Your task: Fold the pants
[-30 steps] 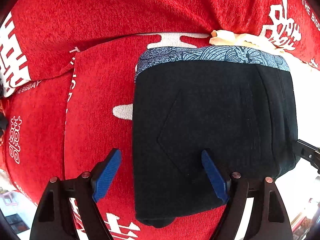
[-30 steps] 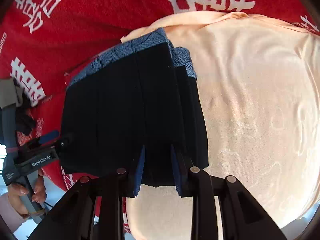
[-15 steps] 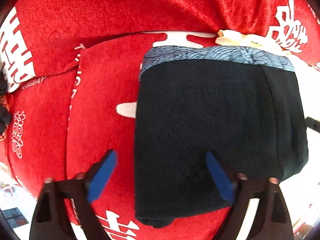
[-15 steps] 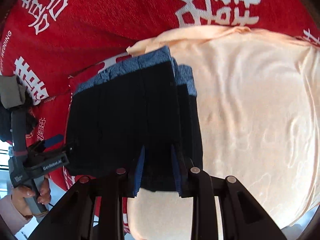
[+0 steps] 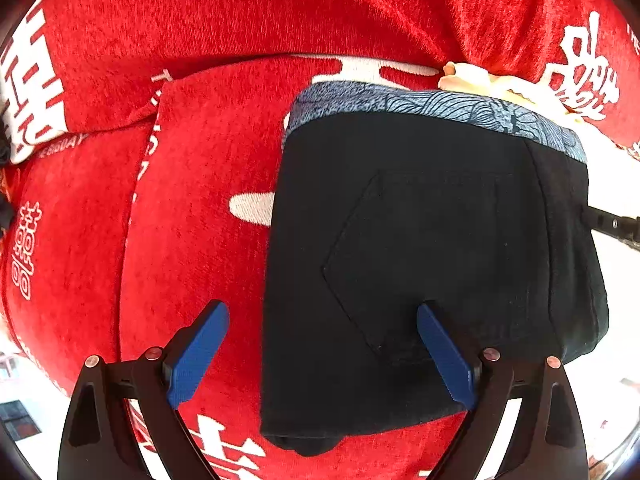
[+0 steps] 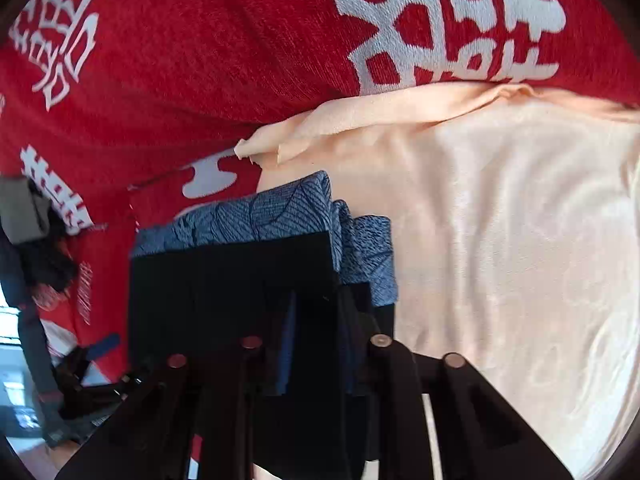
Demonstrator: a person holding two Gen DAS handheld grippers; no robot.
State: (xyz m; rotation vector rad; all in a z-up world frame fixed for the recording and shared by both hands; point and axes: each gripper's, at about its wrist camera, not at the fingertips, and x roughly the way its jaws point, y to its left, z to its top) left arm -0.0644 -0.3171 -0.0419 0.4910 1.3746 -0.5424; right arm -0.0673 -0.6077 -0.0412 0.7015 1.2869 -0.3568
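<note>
Left tongs point(image 5: 322, 354) gaping, right tongs point(image 6: 316, 344) now pushed further onto the folded pants point(image 5: 432, 264), pinching lower-center, basically folded.

The left wrist view looks down from close above the folded black pants point(image 5: 432, 264), facing along them toward their blue patterned waistband point(image 5: 436, 106), with the red blanket point(image 5: 200, 208) to their left. The right wrist view sits nearer still at the pants' point(image 6: 232, 292) side edge, facing the peach cloth point(image 6: 500, 240) beyond. Both share the pants, waistband and blanket.
</note>
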